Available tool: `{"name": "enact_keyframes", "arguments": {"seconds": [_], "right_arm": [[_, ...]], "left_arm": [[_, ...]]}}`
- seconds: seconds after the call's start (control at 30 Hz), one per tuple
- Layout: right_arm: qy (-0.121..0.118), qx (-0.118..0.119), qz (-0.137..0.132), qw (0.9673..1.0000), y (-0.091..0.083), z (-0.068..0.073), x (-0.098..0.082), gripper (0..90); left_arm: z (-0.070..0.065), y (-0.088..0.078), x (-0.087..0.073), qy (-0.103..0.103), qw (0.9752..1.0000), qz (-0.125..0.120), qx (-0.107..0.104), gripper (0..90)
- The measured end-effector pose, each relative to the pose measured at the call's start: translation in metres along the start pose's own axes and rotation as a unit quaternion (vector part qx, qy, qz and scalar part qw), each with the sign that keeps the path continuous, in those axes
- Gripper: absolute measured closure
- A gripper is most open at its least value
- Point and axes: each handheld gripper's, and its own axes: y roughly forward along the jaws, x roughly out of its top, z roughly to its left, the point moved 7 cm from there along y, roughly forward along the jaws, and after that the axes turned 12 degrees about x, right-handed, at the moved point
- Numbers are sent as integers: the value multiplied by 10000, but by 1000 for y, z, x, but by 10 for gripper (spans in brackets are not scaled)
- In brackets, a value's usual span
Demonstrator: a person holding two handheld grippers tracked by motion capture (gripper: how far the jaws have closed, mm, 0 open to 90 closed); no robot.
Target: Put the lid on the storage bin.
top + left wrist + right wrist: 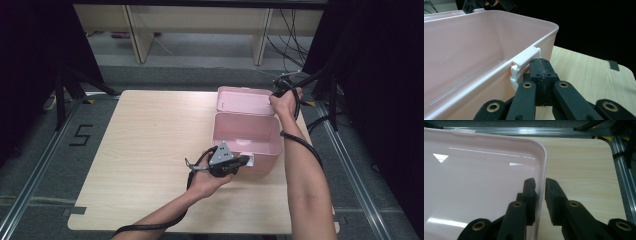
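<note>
- The pink box (246,136) sits on my bench (150,150) towards its right side, its lid (245,100) swung back open.
- My left gripper (541,65) has its jaws pressed together just beside the white latch (525,58) on the front wall.
- My right gripper (541,185) straddles the lid's rim, jaws slightly apart, not clamping.

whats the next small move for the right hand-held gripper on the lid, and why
Probably draw the right hand-held gripper back off the lid. The pink box is already open with the lid tipped back, and the jaws straddle the lid's rim with a gap on one side, so they no longer seem to clamp it. The left hand-held gripper, shut beside the white latch, can stay to steady the box.
</note>
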Motion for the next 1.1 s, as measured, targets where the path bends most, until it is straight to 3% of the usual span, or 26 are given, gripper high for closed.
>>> {"name": "enact_keyframes", "arguments": {"seconds": [0.2,0.27,0.3,0.37,0.43,0.47,0.53,0.67,0.9,1.03,1.07,1.1], "right_arm": [[-55,-62,-25,10000,0,-1,1,844],[-4,-83,-41,10000,0,0,1,848],[187,-59,-59,9998,0,3,0,850],[23,-85,-36,10000,-1,1,1,853],[142,-88,-42,9999,-2,3,0,856],[37,-92,-72,9999,-2,1,1,857],[269,-47,-125,9995,-3,4,1,860],[114,-72,-112,9998,-5,2,1,863],[130,-64,-123,9998,-8,2,2,868],[401,-7,-178,9990,-8,6,2,870],[403,-3,-170,9990,-9,7,3,871],[206,-28,-157,9997,-10,4,3,871]], "left_arm": [[0,0,0,23,10000,6,-11,896],[0,1,0,-7,10000,13,2,896],[-1,1,0,-21,10000,13,14,896],[-1,1,0,-31,10000,25,11,896],[-2,3,1,-68,10000,-15,-3,896],[-3,3,1,-83,10000,-18,-7,896],[-3,3,1,-103,9999,-2,14,897],[-3,2,1,-43,9999,77,81,898],[-4,1,0,-10,9999,99,107,899],[-4,1,0,-30,9999,94,83,900],[-4,1,0,-28,9999,98,82,900],[-5,1,0,-27,9999,103,81,900]]}}
